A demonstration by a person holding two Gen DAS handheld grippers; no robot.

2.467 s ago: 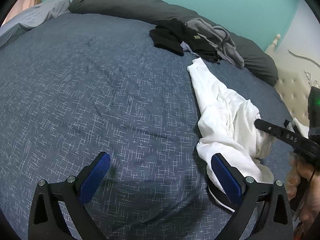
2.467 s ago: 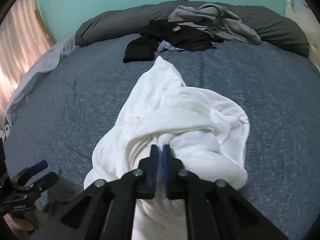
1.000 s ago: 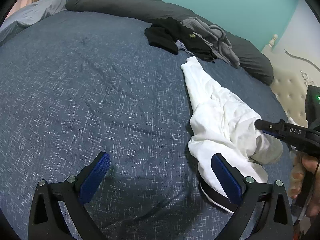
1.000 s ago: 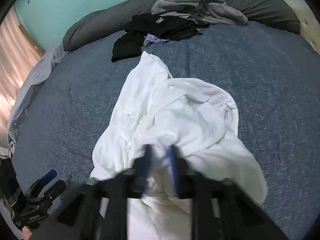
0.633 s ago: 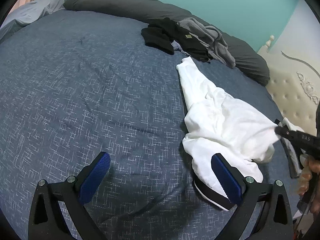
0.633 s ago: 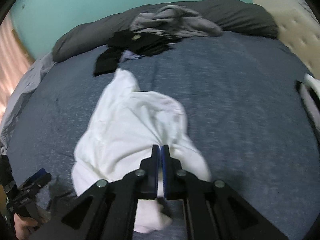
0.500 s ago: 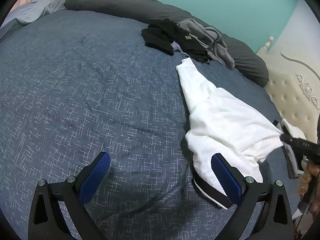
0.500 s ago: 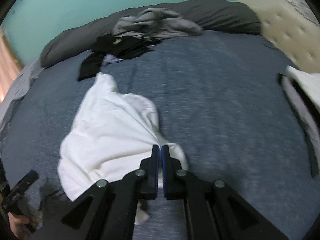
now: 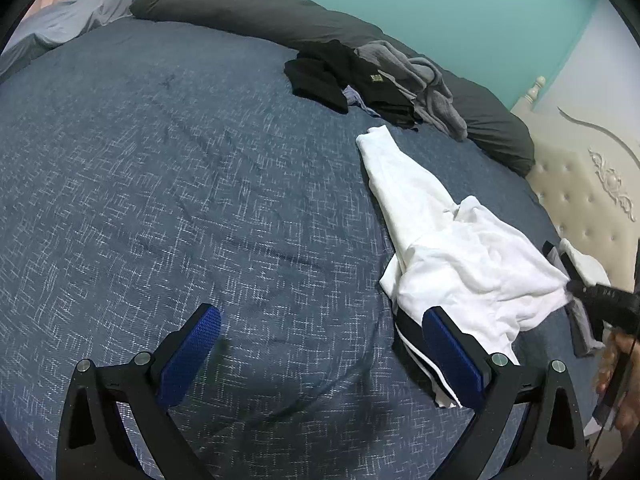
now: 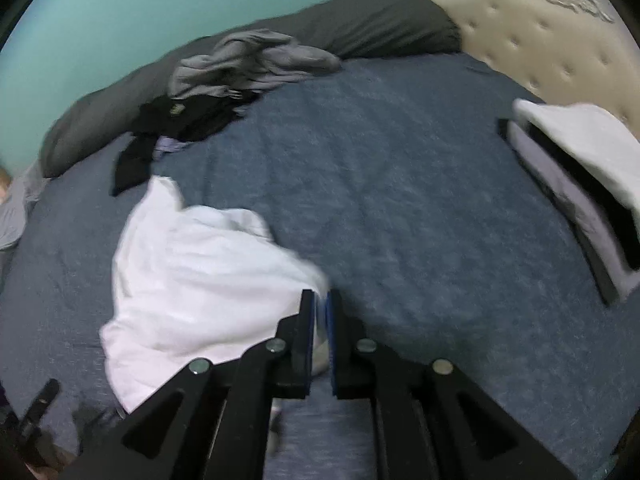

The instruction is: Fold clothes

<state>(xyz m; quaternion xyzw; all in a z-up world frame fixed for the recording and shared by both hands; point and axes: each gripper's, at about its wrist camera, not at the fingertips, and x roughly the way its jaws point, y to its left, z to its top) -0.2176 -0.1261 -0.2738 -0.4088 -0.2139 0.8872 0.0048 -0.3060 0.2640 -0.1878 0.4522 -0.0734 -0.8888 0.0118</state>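
White garment (image 9: pixel 460 252) dragged rightward, rumpled; right gripper (image 10: pixel 320 312) jaws opening around its corner; left gripper (image 9: pixel 320 344) jaws wide

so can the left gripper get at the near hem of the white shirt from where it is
Probably yes. The left gripper is open over bare bedspread, and the white shirt has its striped hem right beside the right-hand finger. Nothing lies between; a short sideways shift should do.

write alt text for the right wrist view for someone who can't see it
The right gripper points down at a blue bedspread, its fingers opening with the corner of a crumpled white shirt between them. Folded clothes sit at the right near a padded headboard; dark and grey clothes are piled at the far side.
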